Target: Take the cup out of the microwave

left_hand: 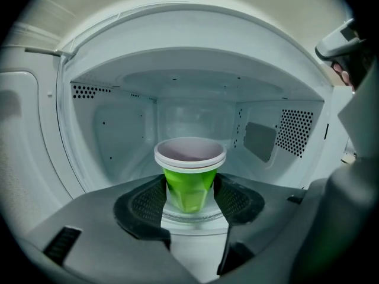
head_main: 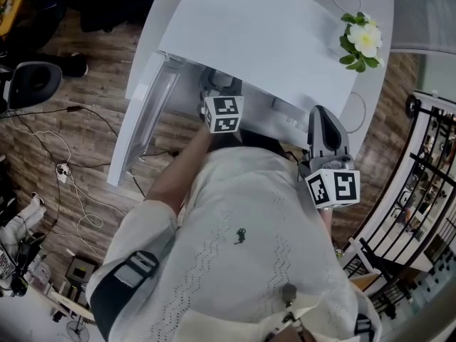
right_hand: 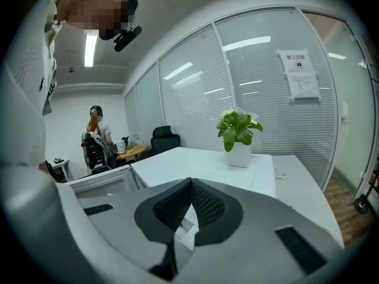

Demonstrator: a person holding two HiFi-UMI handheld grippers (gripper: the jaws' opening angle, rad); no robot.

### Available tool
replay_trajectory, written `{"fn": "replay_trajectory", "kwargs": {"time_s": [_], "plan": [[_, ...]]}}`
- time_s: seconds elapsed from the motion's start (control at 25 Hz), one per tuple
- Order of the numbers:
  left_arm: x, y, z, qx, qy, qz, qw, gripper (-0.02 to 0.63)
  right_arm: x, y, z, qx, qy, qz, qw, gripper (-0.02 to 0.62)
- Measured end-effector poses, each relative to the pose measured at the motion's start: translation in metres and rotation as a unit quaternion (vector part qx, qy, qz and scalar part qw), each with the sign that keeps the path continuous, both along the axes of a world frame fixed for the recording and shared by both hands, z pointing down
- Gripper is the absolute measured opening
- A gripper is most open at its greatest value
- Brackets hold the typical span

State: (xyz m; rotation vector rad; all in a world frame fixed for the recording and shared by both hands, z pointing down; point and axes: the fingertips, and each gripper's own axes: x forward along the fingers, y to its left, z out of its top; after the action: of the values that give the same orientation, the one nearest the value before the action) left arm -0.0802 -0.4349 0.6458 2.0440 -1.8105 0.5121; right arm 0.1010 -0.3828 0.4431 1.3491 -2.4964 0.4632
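Note:
A green cup (left_hand: 189, 179) with a white rim stands upright on the glass turntable inside the white microwave (left_hand: 89, 123). My left gripper (left_hand: 190, 197) reaches into the cavity, its black pads flanking the cup's lower body closely on both sides; I see no clear squeeze. In the head view only its marker cube (head_main: 223, 114) shows at the microwave (head_main: 256, 41) opening, and the cup is hidden there. My right gripper (right_hand: 190, 183) hangs to the right of the microwave, pads together, holding nothing; the head view shows the right gripper (head_main: 322, 120) by the table edge.
The microwave door (head_main: 142, 120) swings open to the left. A potted plant (head_main: 362, 41) stands on the white table (head_main: 370, 6) at the right, with a cable beside it. Cables and gear lie on the wooden floor (head_main: 64, 169). A metal railing (head_main: 420, 177) runs at the right.

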Motion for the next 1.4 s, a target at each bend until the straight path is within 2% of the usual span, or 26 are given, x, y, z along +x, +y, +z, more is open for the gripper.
{"fn": "replay_trajectory", "kwargs": {"time_s": [0.36, 0.72, 1.04, 1.4], "plan": [[-0.007, 0.025, -0.015, 0.007, -0.012, 0.009, 0.9999, 0.273, -0.007, 0.023, -0.006, 0.005, -0.009, 0.001, 1.000, 0.009], [-0.008, 0.063, -0.027, 0.009, -0.020, 0.034, 0.9992, 0.273, -0.014, 0.051, -0.002, 0.007, -0.019, 0.003, 1.000, 0.009], [-0.012, 0.096, -0.038, 0.008, -0.013, 0.053, 0.9985, 0.273, -0.024, 0.081, 0.001, 0.007, -0.025, -0.001, 1.000, 0.009], [-0.011, 0.133, -0.074, 0.020, 0.000, 0.081, 0.9965, 0.273, -0.036, 0.108, 0.006, 0.005, -0.030, -0.005, 1.000, 0.009]]}}
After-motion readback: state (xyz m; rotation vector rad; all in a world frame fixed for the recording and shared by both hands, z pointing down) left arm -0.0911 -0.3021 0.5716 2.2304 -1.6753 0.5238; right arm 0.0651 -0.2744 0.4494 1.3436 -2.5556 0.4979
